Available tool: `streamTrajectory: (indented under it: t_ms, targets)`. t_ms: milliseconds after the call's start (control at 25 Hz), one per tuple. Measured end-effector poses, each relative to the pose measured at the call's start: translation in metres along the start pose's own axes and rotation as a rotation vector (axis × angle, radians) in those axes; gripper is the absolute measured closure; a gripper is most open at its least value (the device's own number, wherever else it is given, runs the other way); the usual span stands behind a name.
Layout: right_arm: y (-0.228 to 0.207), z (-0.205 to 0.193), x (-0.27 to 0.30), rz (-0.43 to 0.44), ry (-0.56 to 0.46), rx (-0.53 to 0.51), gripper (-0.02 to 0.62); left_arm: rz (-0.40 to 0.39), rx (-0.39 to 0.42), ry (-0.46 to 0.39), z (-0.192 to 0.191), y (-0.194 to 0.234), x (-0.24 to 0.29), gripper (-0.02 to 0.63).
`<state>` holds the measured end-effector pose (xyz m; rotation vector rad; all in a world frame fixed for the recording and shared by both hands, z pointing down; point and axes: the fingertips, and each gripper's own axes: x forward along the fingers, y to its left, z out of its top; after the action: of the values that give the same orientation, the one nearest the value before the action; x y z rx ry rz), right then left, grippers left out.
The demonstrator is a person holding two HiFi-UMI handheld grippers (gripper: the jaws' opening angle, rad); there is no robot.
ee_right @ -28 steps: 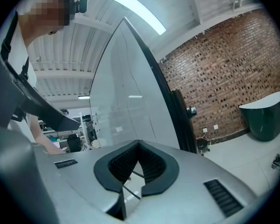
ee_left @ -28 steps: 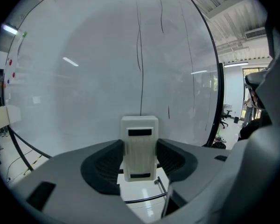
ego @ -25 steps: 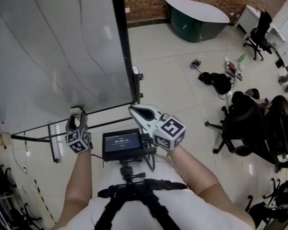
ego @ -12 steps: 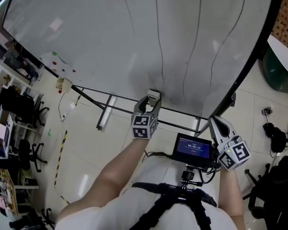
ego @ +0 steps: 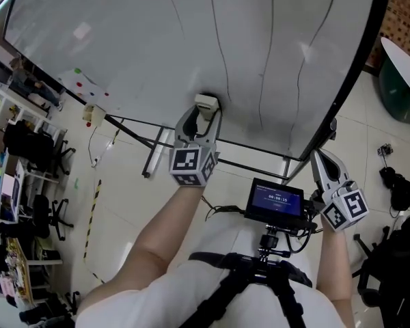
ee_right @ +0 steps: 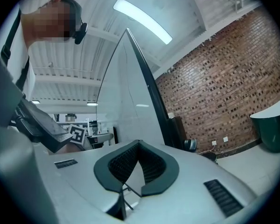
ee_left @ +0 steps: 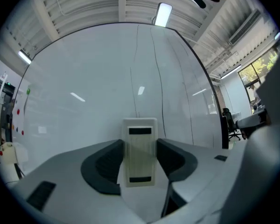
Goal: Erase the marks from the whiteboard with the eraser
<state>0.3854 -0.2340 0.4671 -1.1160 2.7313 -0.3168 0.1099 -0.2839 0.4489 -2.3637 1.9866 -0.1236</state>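
The whiteboard (ego: pixel 143 39) fills the upper head view, with thin dark lines (ego: pixel 222 46) running down it. My left gripper (ego: pixel 203 113) is shut on a pale block eraser (ego: pixel 206 103), held level at the board's lower part, just left of one line. In the left gripper view the eraser (ee_left: pixel 140 155) stands on end between the left gripper (ee_left: pixel 140 146) pads, facing the board (ee_left: pixel 84 78) and its lines (ee_left: pixel 162 92). Contact with the board cannot be told. My right gripper (ego: pixel 322 161) is shut and empty, low at the board's right edge; its jaws (ee_right: pixel 137 164) meet at the tips.
A small monitor (ego: pixel 277 201) sits on the chest rig between my arms. The board's stand bars (ego: pixel 157 152) run under it. Shelves and chairs (ego: pixel 20 149) stand at the left, a dark green table (ego: pixel 403 80) and brick wall (ee_right: pixel 224 87) at the right.
The head view has swung from the board's right edge to face the board. My left gripper has risen with the eraser from the stand bar to the board's lower part. The right gripper rose slightly.
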Motion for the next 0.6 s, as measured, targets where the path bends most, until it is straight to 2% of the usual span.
streamTrajectory:
  t_ms: [120,200,400,600]
  targets:
    - [-0.004,-0.004,-0.004,-0.018,0.004,0.006,0.575,0.020,0.045,-0.037,0.010,-0.001,0.001,0.354]
    - [-0.003,-0.006,-0.009,-0.029,0.013,0.006,0.575,0.011,0.043,-0.022,0.000,-0.005,0.000,0.355]
    - [-0.007,-0.010,-0.019,-0.069,0.017,0.007,0.575,-0.032,0.010,0.095,-0.057,-0.017,0.006,0.354]
    - [-0.016,-0.002,-0.012,-0.078,0.026,-0.054,0.575,-0.077,-0.080,0.227,-0.114,-0.033,0.019,0.354]
